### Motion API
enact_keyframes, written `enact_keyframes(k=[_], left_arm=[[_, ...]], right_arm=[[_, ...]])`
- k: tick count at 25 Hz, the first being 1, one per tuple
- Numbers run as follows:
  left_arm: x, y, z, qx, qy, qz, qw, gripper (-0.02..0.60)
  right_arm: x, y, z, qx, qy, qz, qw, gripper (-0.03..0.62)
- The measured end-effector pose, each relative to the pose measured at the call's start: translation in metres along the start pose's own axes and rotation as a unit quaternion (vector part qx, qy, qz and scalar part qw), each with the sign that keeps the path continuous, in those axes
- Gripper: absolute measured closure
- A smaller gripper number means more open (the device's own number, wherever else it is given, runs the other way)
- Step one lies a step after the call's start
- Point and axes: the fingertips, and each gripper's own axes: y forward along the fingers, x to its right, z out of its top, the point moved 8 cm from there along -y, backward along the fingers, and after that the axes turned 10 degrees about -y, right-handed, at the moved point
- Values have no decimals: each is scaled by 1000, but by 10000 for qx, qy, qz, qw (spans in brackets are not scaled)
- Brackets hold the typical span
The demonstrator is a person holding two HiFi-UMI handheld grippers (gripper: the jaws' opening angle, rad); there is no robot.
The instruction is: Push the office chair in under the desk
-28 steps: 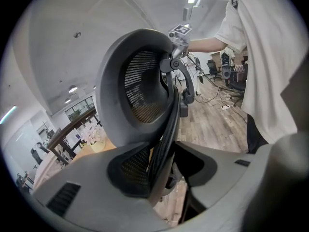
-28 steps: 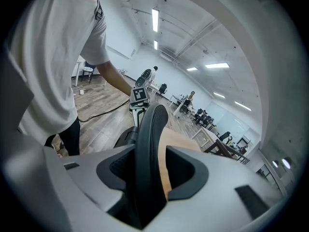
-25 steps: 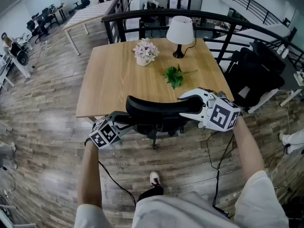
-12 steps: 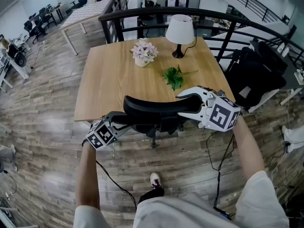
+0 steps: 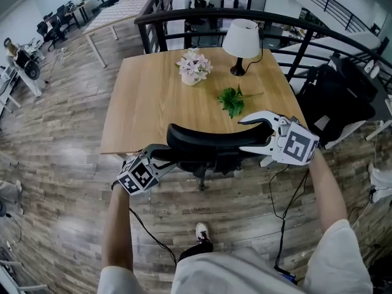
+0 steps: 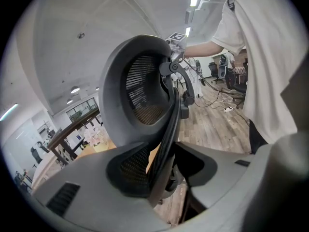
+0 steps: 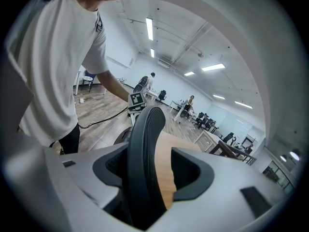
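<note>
The black office chair's backrest [image 5: 211,141] stands just in front of the wooden desk [image 5: 153,103], its seat hidden below. My left gripper [image 5: 160,158] grips the backrest's left end. In the left gripper view the mesh backrest [image 6: 140,91] runs down between the jaws of the left gripper [image 6: 166,178], which close on its edge. My right gripper [image 5: 260,133] straddles the right end. There the backrest rim [image 7: 147,144] lies against one jaw of the right gripper [image 7: 154,178], and desk wood shows in the gap to the other. Those jaws have just been opening.
On the desk stand a white lamp [image 5: 241,39], a pot of pale flowers [image 5: 194,67] and a green sprig [image 5: 233,101]. A black railing [image 5: 184,18] runs behind the desk. Dark bags [image 5: 334,97] sit at the right. A cable [image 5: 278,213] trails on the wood floor by my shoe [image 5: 201,231].
The right gripper's jaws stand wider apart around the backrest's right end than a second ago. The chair and the left gripper have kept their places.
</note>
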Motion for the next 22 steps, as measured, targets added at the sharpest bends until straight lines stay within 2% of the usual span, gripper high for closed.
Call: enact_keyframes(k=[7, 10, 13, 15, 19, 20, 22], left_arm=[[0, 5, 1, 49, 12, 114, 9999, 368], [3, 7, 0, 31, -45, 252, 9997, 367], [11, 2, 0, -34, -85, 523, 9986, 366], [15, -7, 2, -67, -56, 734, 9973, 367], [28, -24, 11, 14, -175, 916, 9956, 366], [32, -27, 13, 40, -231, 1056, 9941, 367], [35, -34, 18, 100, -382, 1443, 9887, 368]], right_arm=[[-2, -3, -3, -36, 69, -75, 9999, 333], [-5, -4, -4, -269, 311, -36, 9991, 293], [-9, -10, 2, -550, 475, -91, 9973, 283], [-8, -19, 10, -561, 548, -183, 9968, 283], [-12, -41, 24, -508, 673, -548, 9949, 284], [-15, -47, 26, -509, 748, -629, 9939, 319], [-21, -58, 31, -466, 826, -774, 9925, 331]])
